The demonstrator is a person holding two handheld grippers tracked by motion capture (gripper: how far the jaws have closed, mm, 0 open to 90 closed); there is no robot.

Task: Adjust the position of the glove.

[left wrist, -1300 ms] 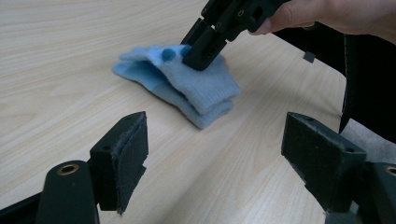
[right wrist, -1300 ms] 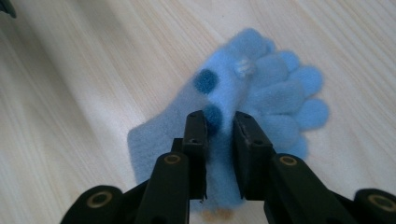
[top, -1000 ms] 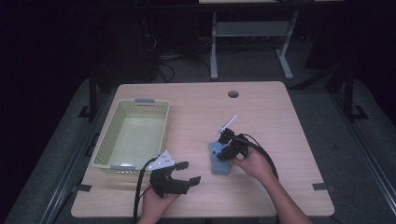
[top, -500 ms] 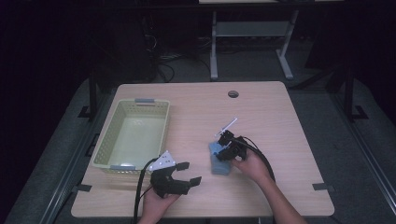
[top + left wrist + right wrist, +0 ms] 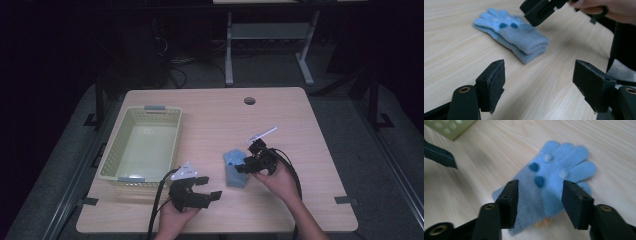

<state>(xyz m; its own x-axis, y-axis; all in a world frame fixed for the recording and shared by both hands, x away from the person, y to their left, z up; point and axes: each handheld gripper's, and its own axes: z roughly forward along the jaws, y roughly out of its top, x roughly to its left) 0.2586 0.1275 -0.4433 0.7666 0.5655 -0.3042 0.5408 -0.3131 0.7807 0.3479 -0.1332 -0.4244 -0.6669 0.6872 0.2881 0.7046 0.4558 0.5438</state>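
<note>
A light blue knitted glove (image 5: 234, 170) with dark blue dots lies flat on the wooden table (image 5: 210, 125); in the left gripper view the glove (image 5: 516, 40) looks like a stacked pair. My right gripper (image 5: 246, 166) hovers just over its cuff end. Its jaws have just been opening, and the glove (image 5: 559, 170) lies under and between them without either pad pressing on it (image 5: 539, 202). My left gripper (image 5: 212, 196) is near the front edge and points at the glove. Its jaws (image 5: 539, 82) have just been closing slightly, stand wide and hold nothing.
A pale green mesh basket (image 5: 116, 145) stands at the left of the table, and its corner (image 5: 451, 127) appears in the right gripper view. A round cable hole (image 5: 249, 100) is at the table's back edge. The floor around the table is dark.
The right gripper's jaws have spread apart over the glove and the hand has shifted slightly to the right. The glove and the left hand have stayed where they were.
</note>
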